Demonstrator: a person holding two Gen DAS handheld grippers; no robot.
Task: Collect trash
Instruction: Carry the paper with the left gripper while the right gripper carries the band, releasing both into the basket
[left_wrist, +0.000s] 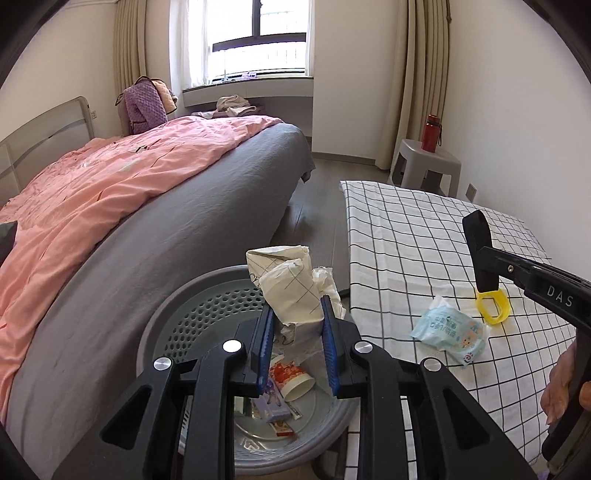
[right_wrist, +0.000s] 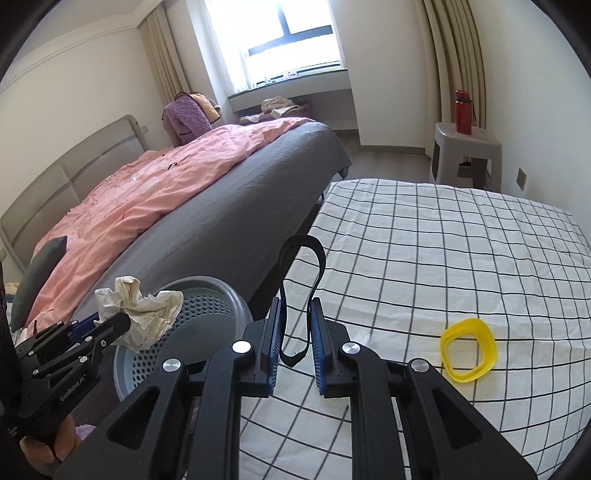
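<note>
Left claw (left_wrist: 298, 325) is clamped on a crumpled wad of paper (left_wrist: 291, 291), white with faint ruled lines, held right above the grey perforated trash basket (left_wrist: 207, 306). Down in the basket: a paper cup (left_wrist: 295, 380) lying on its side, a small purple carton (left_wrist: 271, 400) and some flat wrappers. From the right wrist view the same wad (right_wrist: 142, 314) hangs over the basket's rim (right_wrist: 236, 295), pinched in the left claw (right_wrist: 107, 321).

Right claw (right_wrist: 295, 332) is pressed together on a black band loop (right_wrist: 301, 291), the loop standing up between its 2 blue pads (right_wrist: 275, 332). It sits over the counter (right_wrist: 443, 251), which wears a white cloth with a black grid. In the left wrist view the right claw (left_wrist: 480, 254) shows only side-on, the black strap hanging from it.

Left on the counter: a yellow plastic ring (right_wrist: 467, 350) just to the right of the right claw, and a pale blue wet-wipe packet (left_wrist: 448, 330) close by the ring (left_wrist: 493, 308).

Around them: the bed (left_wrist: 177, 206) with grey sheet and pink duvet (left_wrist: 110, 177) runs tight alongside the basket, which sits squeezed between the bed and the counter edge. Far corner, a grey stool (left_wrist: 424, 162) carries a red bottle (left_wrist: 431, 133). A purple garment (left_wrist: 142, 105) hangs by the window.
</note>
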